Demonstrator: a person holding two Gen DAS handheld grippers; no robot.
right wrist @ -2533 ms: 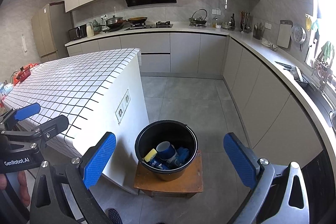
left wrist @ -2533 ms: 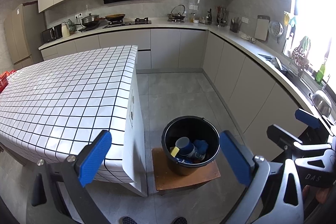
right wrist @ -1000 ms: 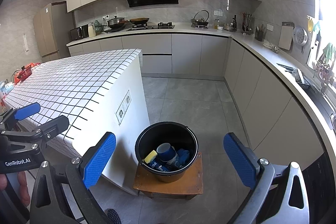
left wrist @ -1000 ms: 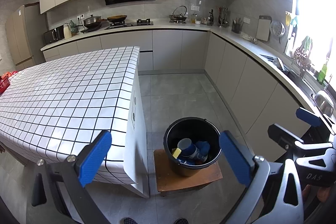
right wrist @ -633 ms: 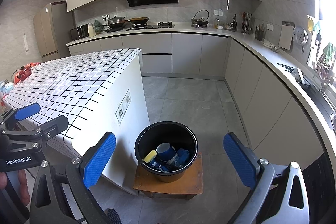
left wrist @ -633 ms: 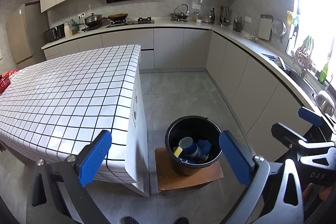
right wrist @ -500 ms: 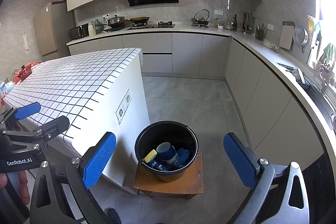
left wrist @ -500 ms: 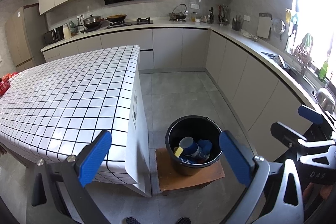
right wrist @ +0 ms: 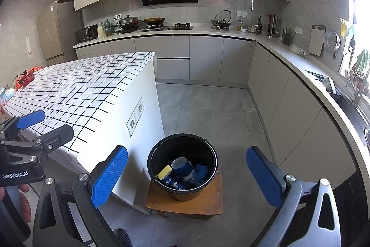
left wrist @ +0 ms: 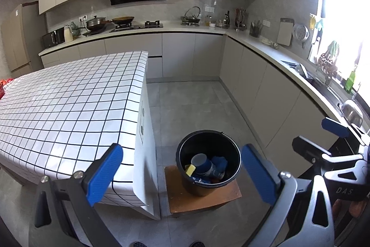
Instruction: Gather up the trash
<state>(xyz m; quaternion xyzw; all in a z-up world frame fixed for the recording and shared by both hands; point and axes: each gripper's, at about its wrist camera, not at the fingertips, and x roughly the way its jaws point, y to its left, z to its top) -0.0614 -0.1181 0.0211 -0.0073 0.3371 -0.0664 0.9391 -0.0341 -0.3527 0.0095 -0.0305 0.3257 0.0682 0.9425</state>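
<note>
- Where lettering can be read, "GenRobot.AI" is printed in white on the black body of the left gripper (right wrist: 32, 131) as caught by the right wrist view, and "DAS" is embossed on the black frame of the right gripper (left wrist: 333, 142) in the left wrist view.
- Partial white letters, apparently "PE", are noted on a blue wrapper (right wrist: 170, 182) inside the bucket; the remainder cannot be read.
- Both grippers are held with jaws spread wide and nothing between them; the pads (right wrist: 108, 175) are blue with a fine ribbed texture, mounted on black and grey metal arms with visible screws.
- A round black plastic bucket (right wrist: 208, 155) with a thin wire handle is placed on a low square wooden stool (right wrist: 212, 198) on the grey tiled floor, just beside the end of the island.
- Collected trash is seen inside the bucket: a blue cup (right wrist: 181, 167) lying tilted, a yellow sponge (right wrist: 164, 171) against the wall, and crumpled blue material (right wrist: 201, 169).
- A white tablecloth with a black grid (left wrist: 69, 98) is draped over the island; two sockets (right wrist: 135, 116) are set in its white end panel.
- Fingers of a hand (right wrist: 24, 200) are seen on the left gripper's handle.
</note>
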